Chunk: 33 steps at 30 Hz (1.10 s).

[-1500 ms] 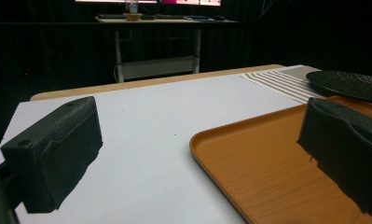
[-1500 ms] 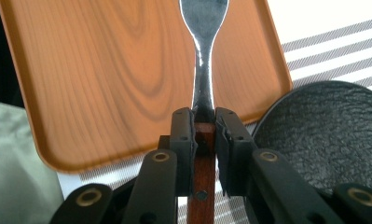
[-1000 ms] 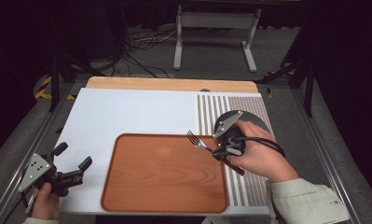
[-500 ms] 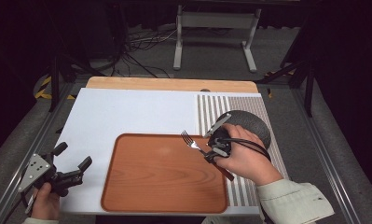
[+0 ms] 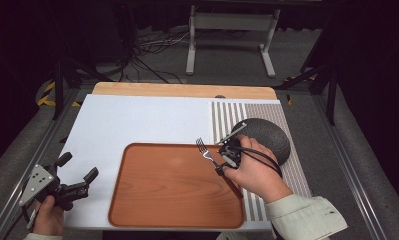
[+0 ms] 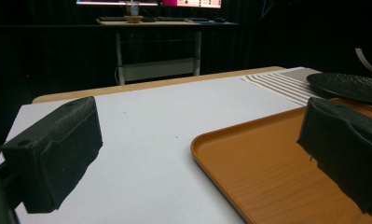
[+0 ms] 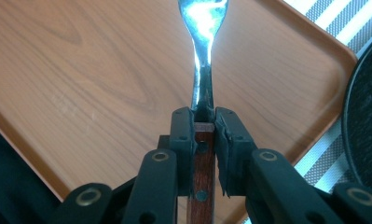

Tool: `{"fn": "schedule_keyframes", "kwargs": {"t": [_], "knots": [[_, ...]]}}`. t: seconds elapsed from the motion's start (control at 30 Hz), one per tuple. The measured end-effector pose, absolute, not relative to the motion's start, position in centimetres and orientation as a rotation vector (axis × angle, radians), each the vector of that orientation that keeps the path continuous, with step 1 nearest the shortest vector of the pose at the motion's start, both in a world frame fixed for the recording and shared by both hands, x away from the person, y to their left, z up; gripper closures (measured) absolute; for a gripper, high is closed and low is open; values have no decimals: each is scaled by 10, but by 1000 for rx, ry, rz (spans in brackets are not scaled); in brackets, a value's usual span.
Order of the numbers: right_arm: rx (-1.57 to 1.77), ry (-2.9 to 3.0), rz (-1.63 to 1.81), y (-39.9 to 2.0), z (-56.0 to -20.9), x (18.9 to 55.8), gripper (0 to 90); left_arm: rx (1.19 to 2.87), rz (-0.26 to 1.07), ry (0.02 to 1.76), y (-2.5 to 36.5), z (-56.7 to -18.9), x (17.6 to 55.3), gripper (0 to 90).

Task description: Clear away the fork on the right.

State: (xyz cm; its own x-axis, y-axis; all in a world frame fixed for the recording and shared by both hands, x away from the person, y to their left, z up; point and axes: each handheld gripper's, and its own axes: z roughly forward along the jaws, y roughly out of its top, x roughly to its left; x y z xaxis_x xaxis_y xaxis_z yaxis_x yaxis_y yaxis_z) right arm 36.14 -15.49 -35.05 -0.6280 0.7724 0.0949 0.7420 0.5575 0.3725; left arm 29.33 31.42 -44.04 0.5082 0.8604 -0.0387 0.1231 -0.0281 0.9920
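Observation:
A fork (image 5: 207, 152) with a metal head and a reddish wooden handle is held over the right edge of the wooden tray (image 5: 172, 185). My right gripper (image 5: 220, 167) is shut on it where head meets handle. In the right gripper view the fork (image 7: 203, 70) points up and away from the gripper (image 7: 203, 116), above the tray (image 7: 81, 70). My left gripper (image 5: 77, 167) rests at the near left corner. Its jaws stand wide open and empty (image 6: 200, 149), facing across the white mat toward the tray (image 6: 267, 172).
A dark round plate (image 5: 267, 137) lies on a striped placemat (image 5: 227, 115) right of the tray, close behind my right hand. It shows as plate (image 7: 365, 121) and plate (image 6: 347, 86). A white mat (image 5: 137, 120) covers the left and far table.
My right hand has carried the fork left and slightly down, from beside the plate to over the tray's right edge. The left gripper has stayed where it was.

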Motion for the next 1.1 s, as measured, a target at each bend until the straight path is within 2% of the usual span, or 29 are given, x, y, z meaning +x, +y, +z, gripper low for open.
{"fn": "schedule_keyframes", "kwargs": {"t": [1.1], "knots": [[1595,2654,413,-146,-395,367,786,1501,738,892,315,-440,294,2]]}}
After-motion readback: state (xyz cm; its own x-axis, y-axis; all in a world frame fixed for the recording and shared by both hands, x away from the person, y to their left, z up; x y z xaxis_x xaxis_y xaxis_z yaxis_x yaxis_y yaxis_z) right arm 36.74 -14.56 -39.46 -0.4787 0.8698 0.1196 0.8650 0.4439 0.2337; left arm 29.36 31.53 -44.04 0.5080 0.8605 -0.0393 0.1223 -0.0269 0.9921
